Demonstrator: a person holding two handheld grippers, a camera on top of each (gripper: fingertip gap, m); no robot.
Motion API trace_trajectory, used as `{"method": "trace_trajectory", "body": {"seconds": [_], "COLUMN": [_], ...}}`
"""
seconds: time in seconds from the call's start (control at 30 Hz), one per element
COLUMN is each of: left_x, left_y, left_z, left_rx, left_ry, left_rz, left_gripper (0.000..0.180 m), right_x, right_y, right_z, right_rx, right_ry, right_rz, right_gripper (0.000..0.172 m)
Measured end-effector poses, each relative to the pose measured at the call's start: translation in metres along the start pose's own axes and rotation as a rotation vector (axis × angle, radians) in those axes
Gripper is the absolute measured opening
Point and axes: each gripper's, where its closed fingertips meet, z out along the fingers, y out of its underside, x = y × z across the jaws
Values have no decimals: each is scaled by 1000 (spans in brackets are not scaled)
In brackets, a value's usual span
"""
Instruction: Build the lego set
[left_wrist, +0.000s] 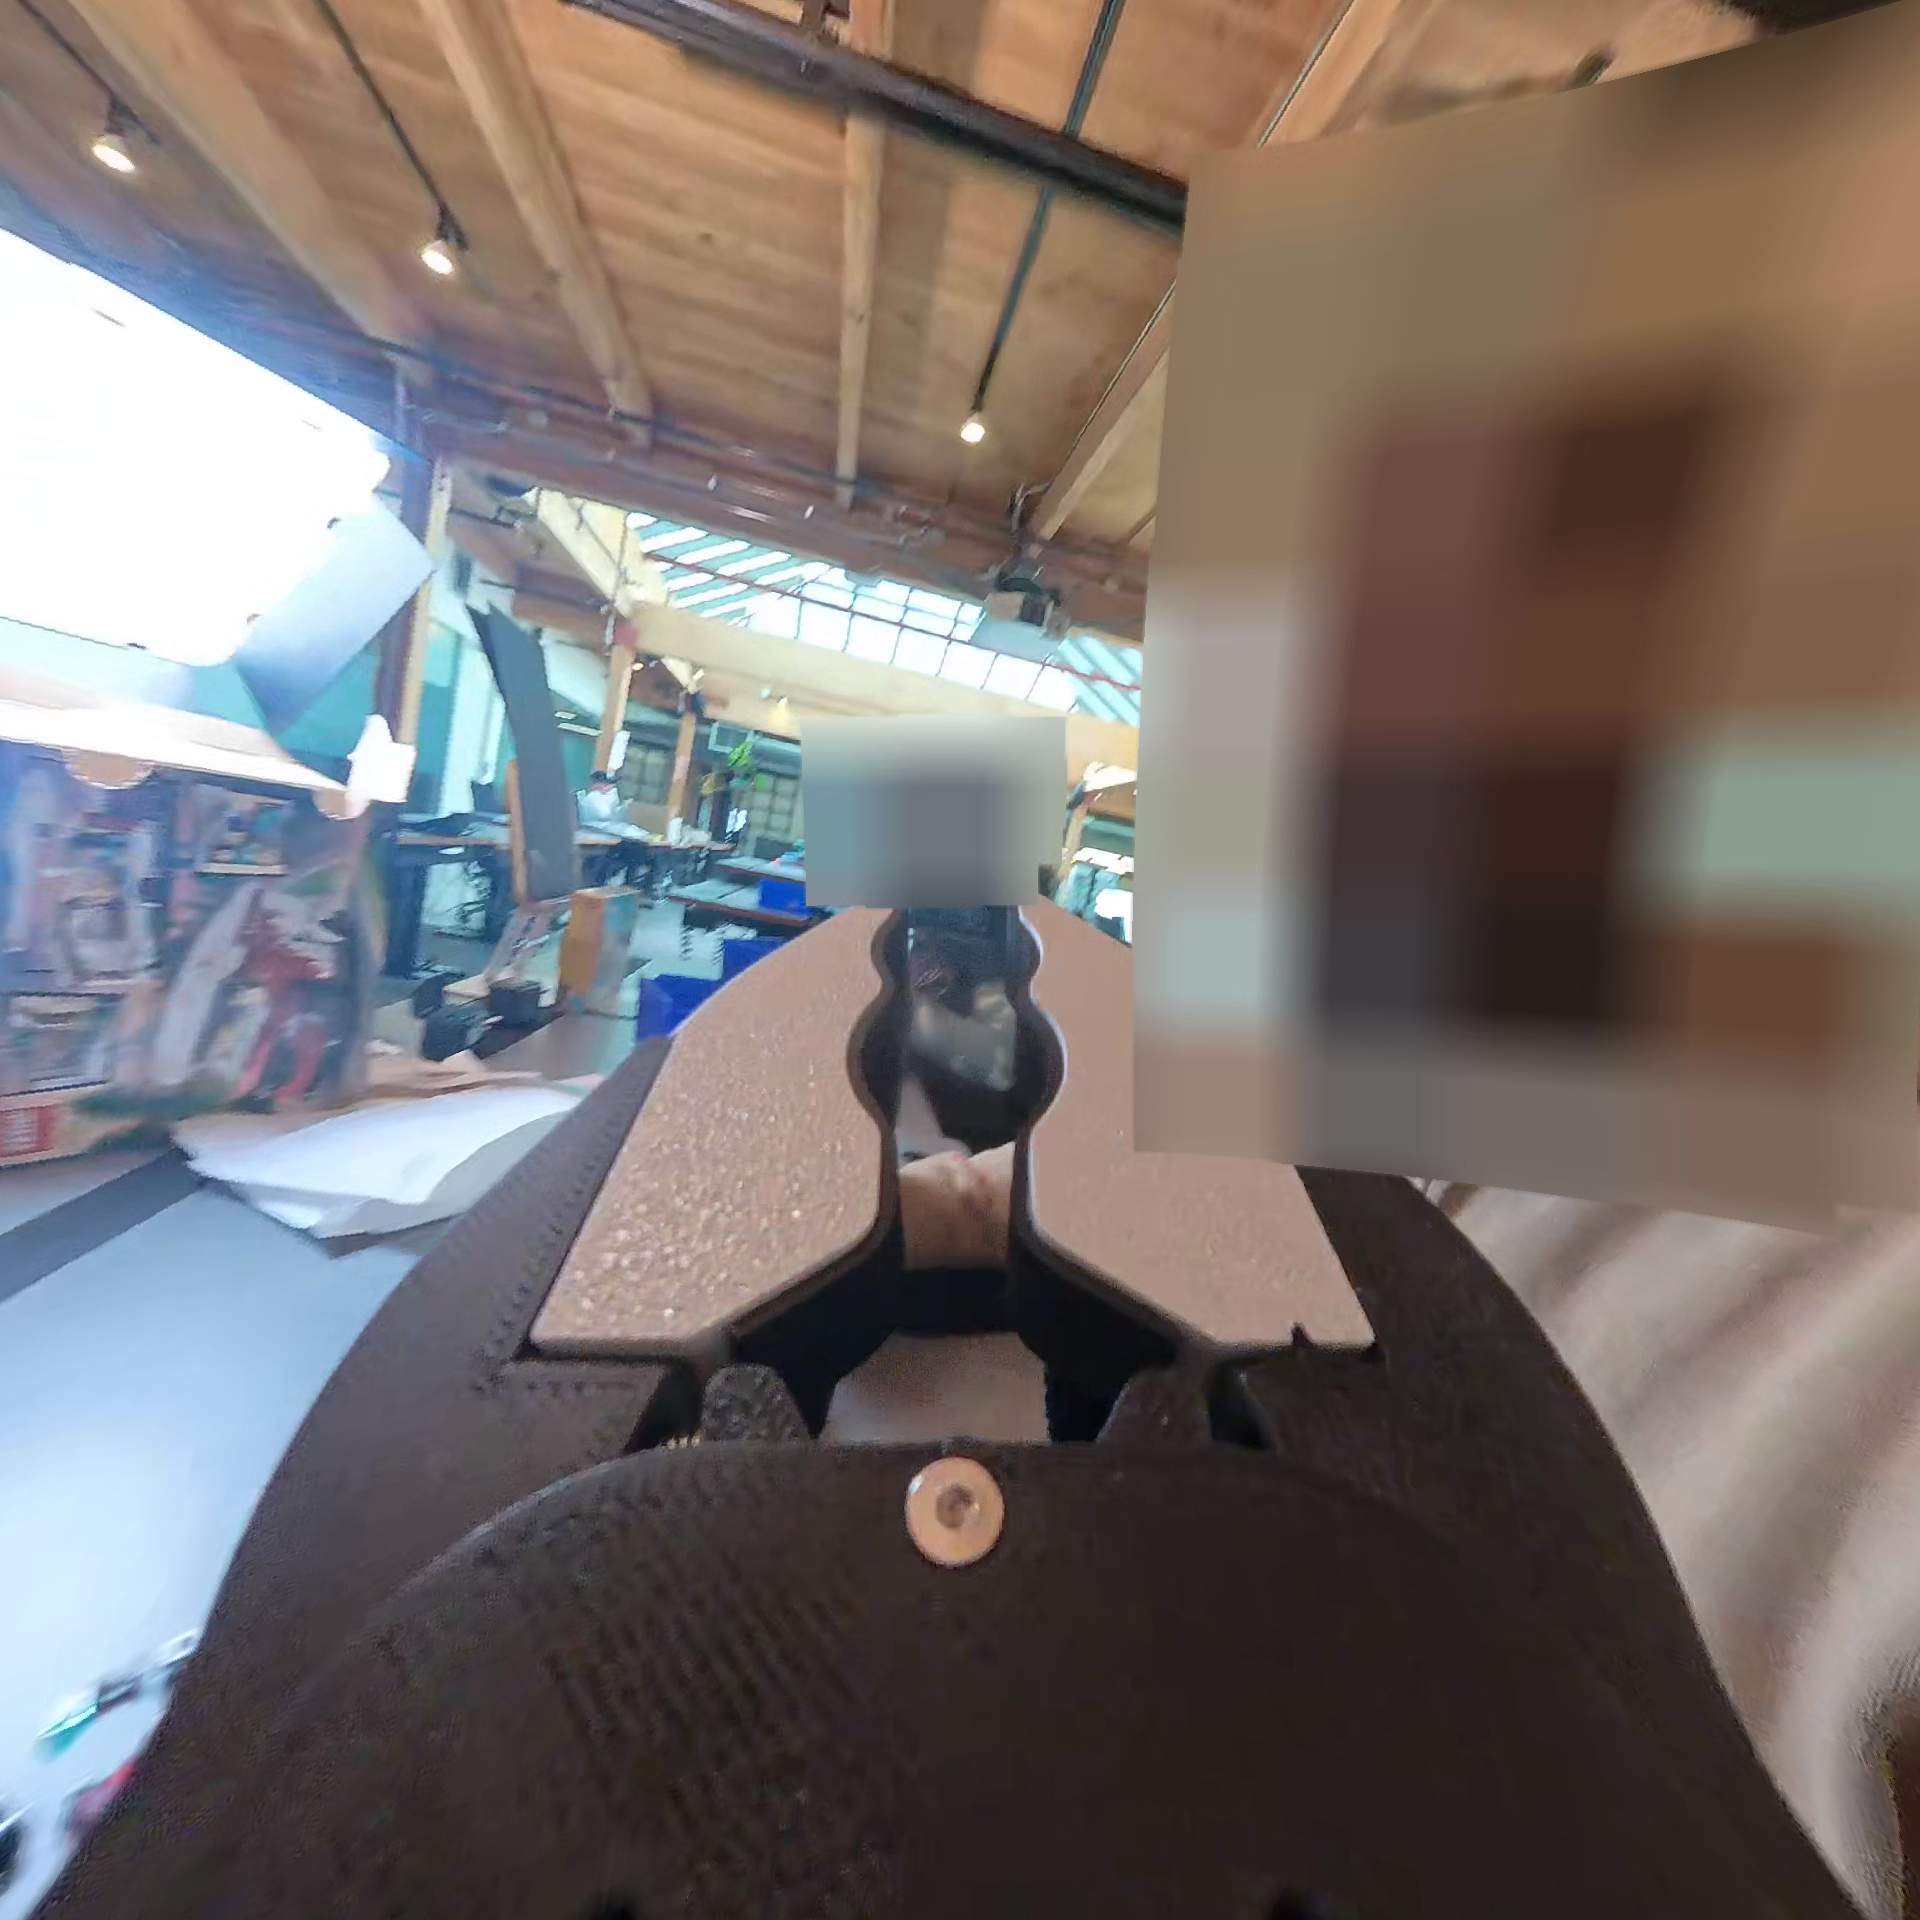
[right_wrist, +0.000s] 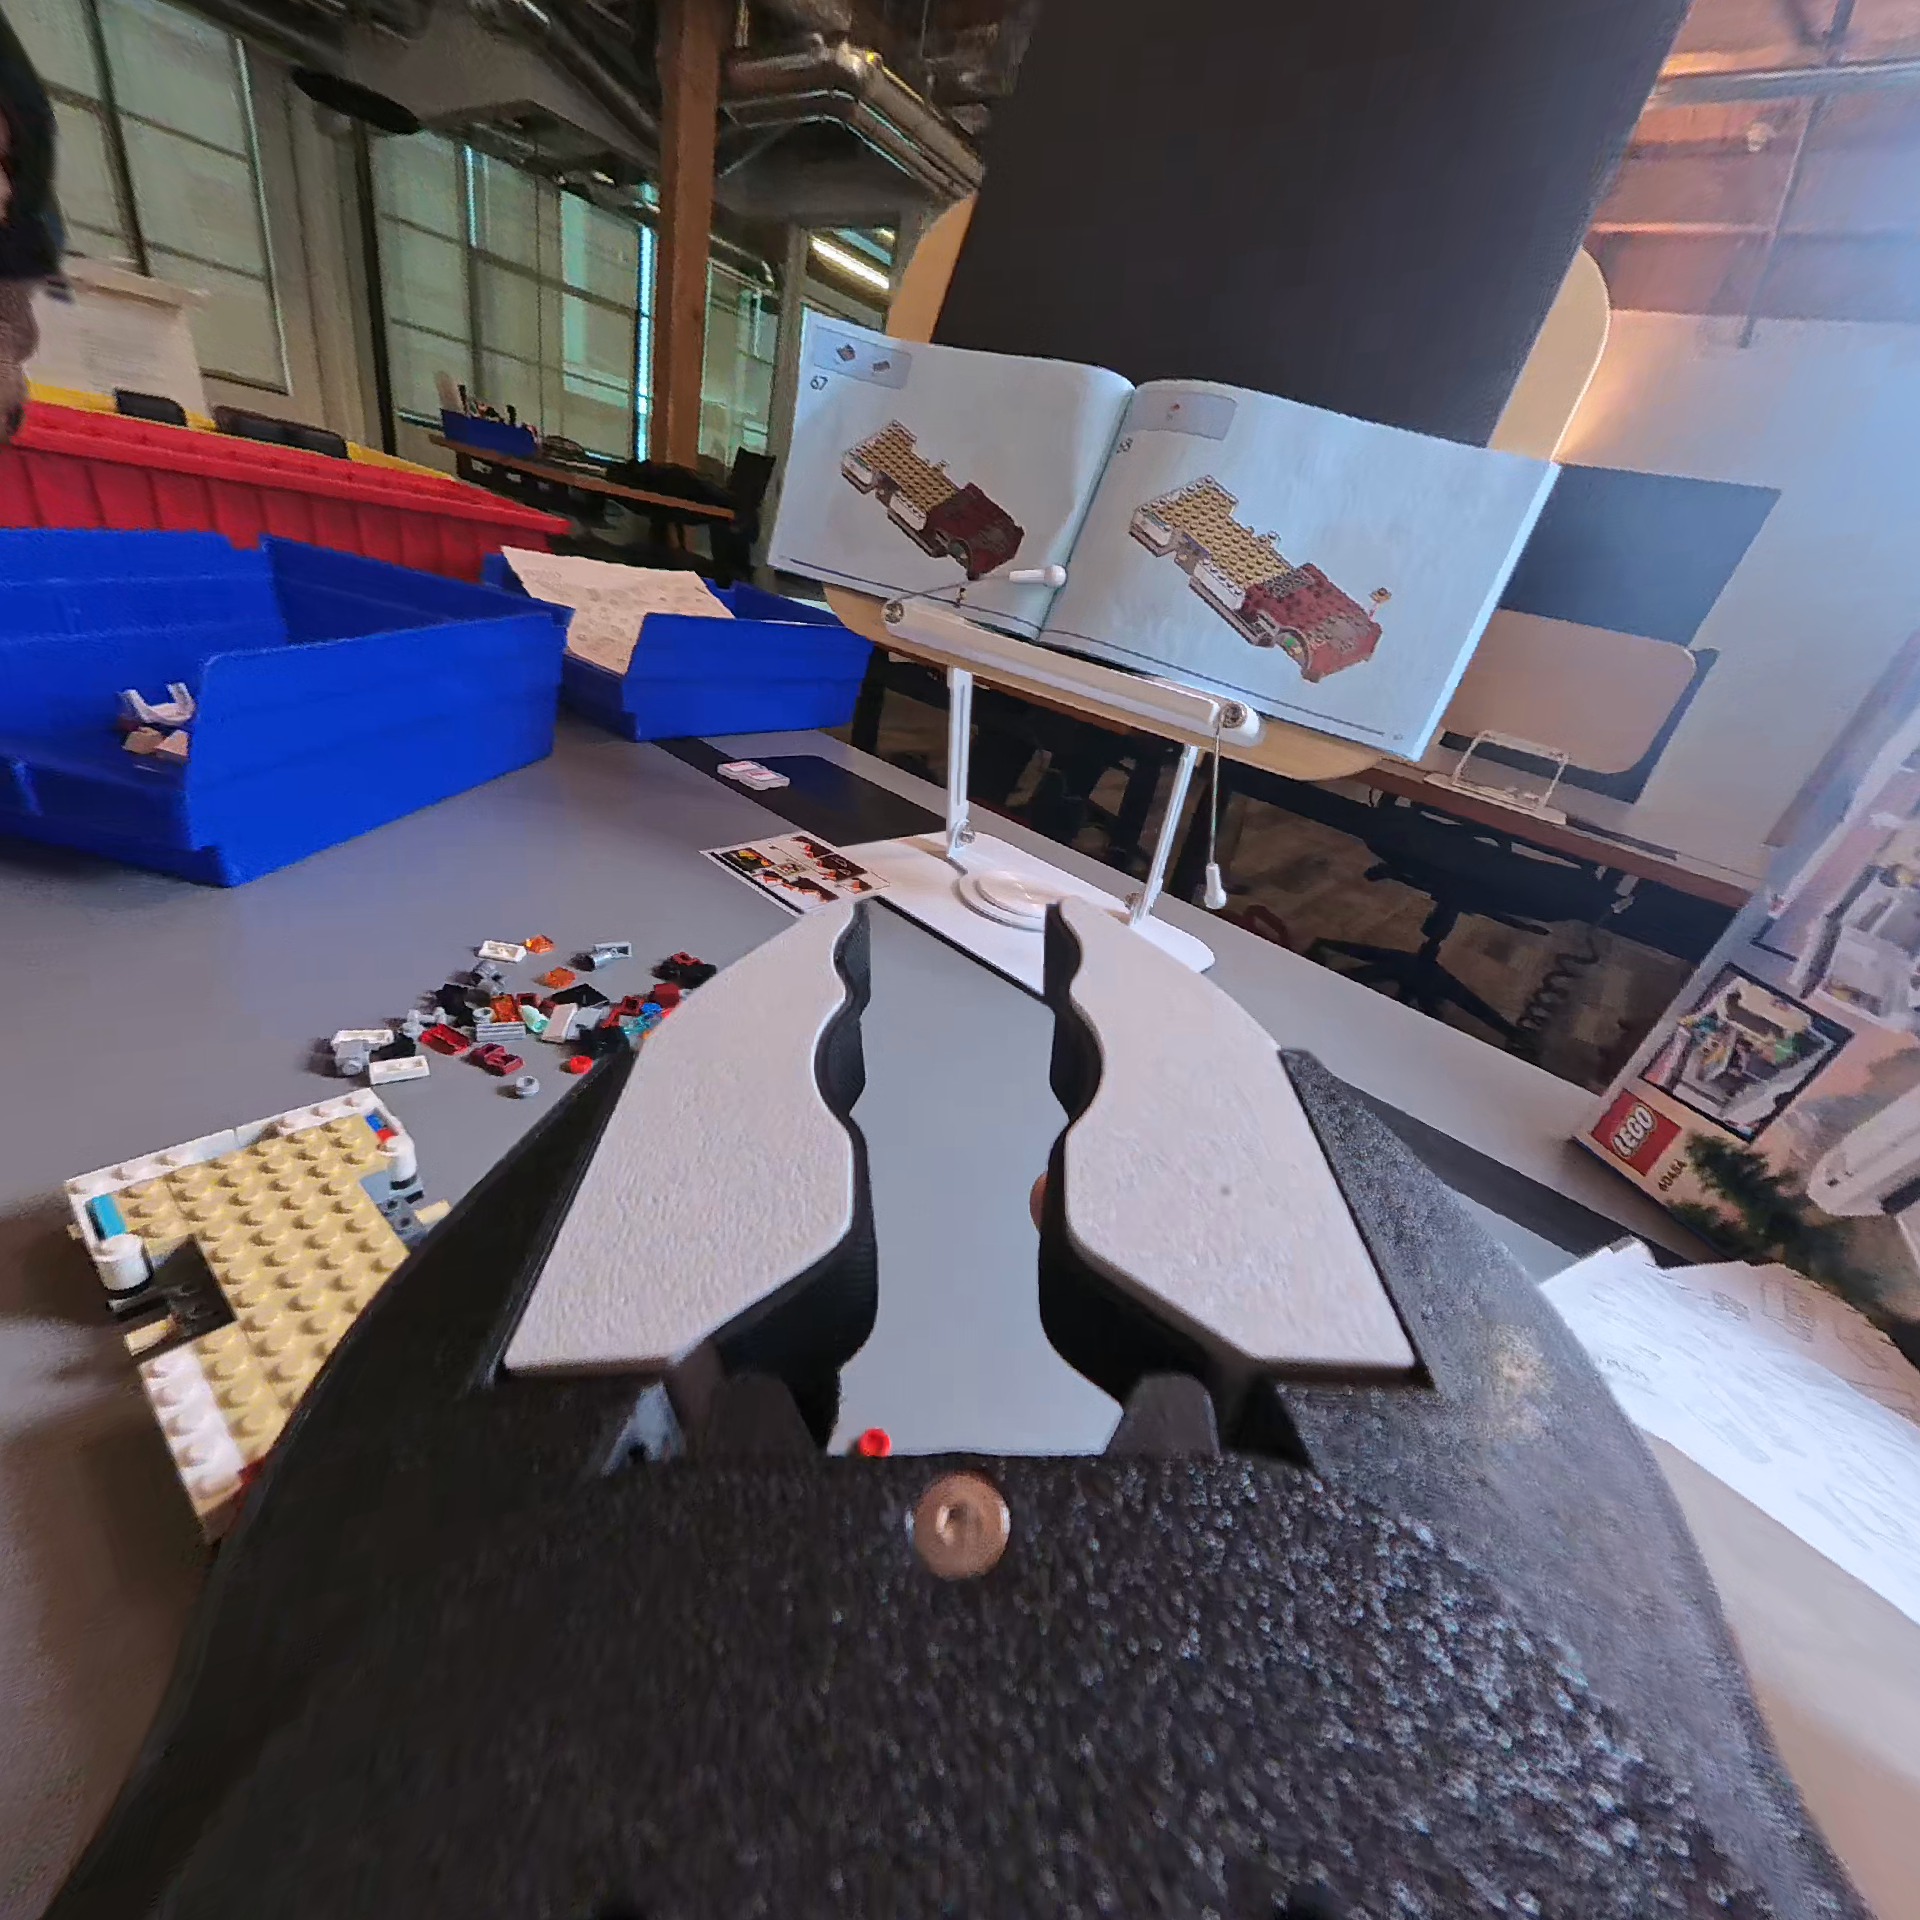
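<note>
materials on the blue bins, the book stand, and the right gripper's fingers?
Blue bins: looks like moulded plastic, uniform colour, ribbed walls, slight sheen. Book stand: white base and thin legs, smooth matte; painted metal or plastic, can't tell which. Right gripper: fingers faced in pale, grainy matte plates on a black body with fine layer lines, probably 3D-printed plastic.

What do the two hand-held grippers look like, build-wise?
Both alike: the left hand-held gripper and right hand-held gripper have rough black 3D-printed bodies, pale textured finger plates with wavy black inner edges, and one silver screw centred near the camera. No cables visible. A pale sleeve shows beside the left.
</note>
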Motion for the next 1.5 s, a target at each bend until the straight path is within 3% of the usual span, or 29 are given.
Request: {"method": "trace_trajectory", "body": {"seconds": [0.23, 0.47, 0.6, 0.7, 0.87, 1.07, 1.3, 1.5], "left_x": [-24, -48, -53, -54, -57, -60, -60, -61], "left_y": [45, 124, 144, 154, 159, 164, 171, 173], "left_z": [42, 72, 70, 68, 64, 60, 61, 60], "left_rx": [142, 112, 92, 70, 67, 70, 63, 63], "left_ry": [6, -24, -45, -45, -37, -32, -12, -13], "left_rz": [-249, -536, -607, -622, -658, -689, -730, -734], "left_gripper": [16, 17, 17, 17, 17, 17, 17, 17], "right_x": [-55, -115, -137, -144, -147, -148, -145, -144], "right_y": [-23, -69, -69, -62, -50, -40, -37, -37], "right_z": [-2, 2, 8, 12, 15, 18, 19, 18], "right_rx": [63, 115, 91, 79, 65, 45, 41, 38], "right_ry": [-220, -444, -530, -545, -535, -550, -539, -549], "right_rz": [-99, -275, -389, -409, -442, -423, -415, -379], "right_gripper": [26, 32, 32, 29, 3, 21, 9, 18]}}
